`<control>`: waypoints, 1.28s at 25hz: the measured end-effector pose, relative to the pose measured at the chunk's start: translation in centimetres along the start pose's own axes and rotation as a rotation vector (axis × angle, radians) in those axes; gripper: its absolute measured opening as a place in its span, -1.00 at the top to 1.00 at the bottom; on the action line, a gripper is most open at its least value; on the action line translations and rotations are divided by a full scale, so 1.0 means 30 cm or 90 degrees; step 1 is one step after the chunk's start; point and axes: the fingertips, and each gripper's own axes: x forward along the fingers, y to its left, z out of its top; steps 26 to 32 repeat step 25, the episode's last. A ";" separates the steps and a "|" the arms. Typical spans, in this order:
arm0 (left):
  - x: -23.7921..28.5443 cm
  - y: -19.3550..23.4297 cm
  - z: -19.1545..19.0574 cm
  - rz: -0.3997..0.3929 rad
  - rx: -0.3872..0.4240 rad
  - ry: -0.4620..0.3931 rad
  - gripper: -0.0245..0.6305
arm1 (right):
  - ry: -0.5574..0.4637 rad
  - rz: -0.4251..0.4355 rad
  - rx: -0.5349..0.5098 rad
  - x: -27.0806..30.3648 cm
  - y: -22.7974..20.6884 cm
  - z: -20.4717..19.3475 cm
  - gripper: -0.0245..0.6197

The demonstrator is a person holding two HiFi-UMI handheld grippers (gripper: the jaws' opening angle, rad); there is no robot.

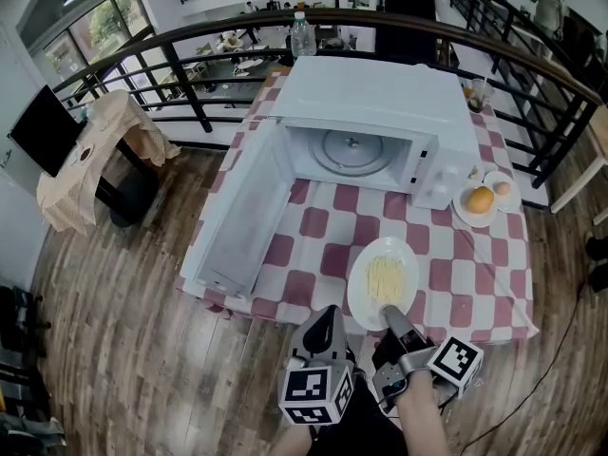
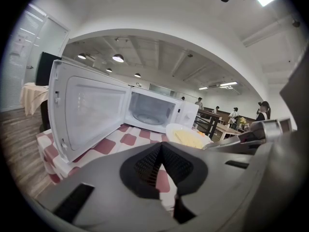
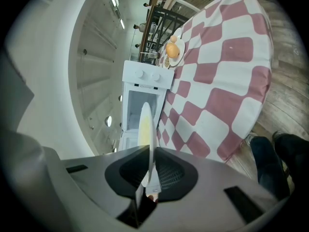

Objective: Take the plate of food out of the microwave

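The white plate of yellow noodles is outside the microwave, over the checked tablecloth near the table's front edge. My right gripper is shut on the plate's near rim. In the right gripper view the plate shows edge-on, clamped between the pads. My left gripper is shut and empty, just left of the plate at the table's edge. In the left gripper view its jaws meet, with the plate to the right. The microwave door hangs wide open, and the glass turntable is bare.
A small plate with an orange sits right of the microwave. A clear bottle stands behind it. The checked table ends close in front of me. A black railing runs behind, and a cloth-draped stand is at the left.
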 end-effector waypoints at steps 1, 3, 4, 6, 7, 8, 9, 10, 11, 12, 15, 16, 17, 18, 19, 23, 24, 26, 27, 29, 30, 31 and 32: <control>0.001 0.000 0.002 0.000 -0.001 0.000 0.88 | 0.000 0.001 0.000 0.001 0.003 0.002 0.80; 0.005 -0.001 0.006 0.000 -0.001 0.000 0.88 | 0.000 0.001 -0.002 0.004 0.006 0.006 0.80; 0.008 0.000 0.007 0.000 -0.001 -0.001 0.88 | 0.001 0.001 -0.003 0.006 0.006 0.006 0.80; 0.014 0.001 0.009 0.001 -0.001 -0.001 0.88 | 0.003 0.001 -0.004 0.013 0.007 0.006 0.80; 0.018 0.002 0.010 0.001 -0.001 -0.002 0.88 | 0.004 0.000 -0.004 0.017 0.007 0.008 0.80; 0.023 0.003 0.012 0.001 -0.001 -0.002 0.88 | 0.004 -0.001 -0.004 0.021 0.008 0.009 0.80; 0.028 0.005 0.014 0.001 -0.002 -0.002 0.88 | 0.005 -0.002 -0.004 0.026 0.008 0.011 0.80; 0.032 0.007 0.015 0.001 -0.002 -0.002 0.88 | 0.005 -0.003 -0.004 0.031 0.008 0.012 0.80; 0.036 0.010 0.016 0.002 -0.003 -0.001 0.88 | 0.006 -0.003 -0.004 0.036 0.009 0.013 0.80; 0.040 0.013 0.018 0.003 -0.004 -0.002 0.88 | 0.007 -0.004 -0.004 0.041 0.009 0.014 0.80; 0.054 0.026 0.022 0.005 -0.006 -0.003 0.88 | 0.009 -0.008 -0.006 0.060 0.007 0.016 0.80; 0.059 0.031 0.024 0.006 -0.007 -0.003 0.88 | 0.010 -0.009 -0.006 0.066 0.007 0.017 0.80; 0.065 0.035 0.026 0.007 -0.008 -0.003 0.88 | 0.011 -0.009 -0.006 0.073 0.008 0.018 0.80; 0.071 0.040 0.028 0.008 -0.009 -0.003 0.88 | 0.012 -0.009 -0.007 0.081 0.010 0.019 0.80; 0.077 0.045 0.030 0.009 -0.010 -0.003 0.88 | 0.014 -0.009 -0.008 0.089 0.012 0.021 0.80; 0.104 0.063 0.040 0.011 -0.010 -0.004 0.88 | 0.016 -0.011 -0.009 0.119 0.020 0.031 0.80; 0.111 0.068 0.043 0.011 -0.009 -0.004 0.88 | 0.016 -0.010 -0.009 0.127 0.023 0.034 0.80; 0.117 0.072 0.046 0.011 -0.010 -0.004 0.88 | 0.016 -0.009 -0.009 0.135 0.025 0.037 0.80; 0.117 0.072 0.046 0.011 -0.010 -0.004 0.88 | 0.016 -0.009 -0.009 0.135 0.025 0.037 0.80; 0.117 0.072 0.046 0.011 -0.010 -0.004 0.88 | 0.016 -0.009 -0.009 0.135 0.025 0.037 0.80; 0.117 0.072 0.046 0.011 -0.010 -0.004 0.88 | 0.016 -0.009 -0.009 0.135 0.025 0.037 0.80; 0.117 0.072 0.046 0.011 -0.010 -0.004 0.88 | 0.016 -0.009 -0.009 0.135 0.025 0.037 0.80; 0.117 0.072 0.046 0.011 -0.010 -0.004 0.88 | 0.016 -0.009 -0.009 0.135 0.025 0.037 0.80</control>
